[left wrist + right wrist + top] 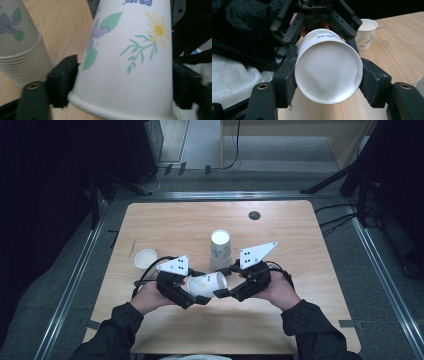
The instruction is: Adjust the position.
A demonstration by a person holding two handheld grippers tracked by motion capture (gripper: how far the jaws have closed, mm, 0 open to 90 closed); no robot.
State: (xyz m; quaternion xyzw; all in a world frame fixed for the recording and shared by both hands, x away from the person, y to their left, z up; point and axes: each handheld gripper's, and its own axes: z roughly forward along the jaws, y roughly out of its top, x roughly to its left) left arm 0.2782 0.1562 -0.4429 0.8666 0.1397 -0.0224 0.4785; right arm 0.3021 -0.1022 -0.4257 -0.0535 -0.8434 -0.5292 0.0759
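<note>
Over on the left of the wooden table (165,220), a single paper cup (145,258) stands upright, mouth up, well apart from the action. Next in, the left gripper (196,295) comes from the person's left hand (150,297), jaws set against the wide rim end of a flowered paper cup (207,285); in the left gripper view the pads sit on either side of the cup wall (130,62). That cup lies on its side, lifted off the table, between both grippers, near the table's front edge. Just behind it stands the upside-down stack of paper cups (220,250), close to the right gripper's plate. The right gripper (226,292), in the right hand (280,292), is clamped on the cup's base end (328,72). Far back right, a dark round grommet (254,215) sits in the tabletop.
</note>
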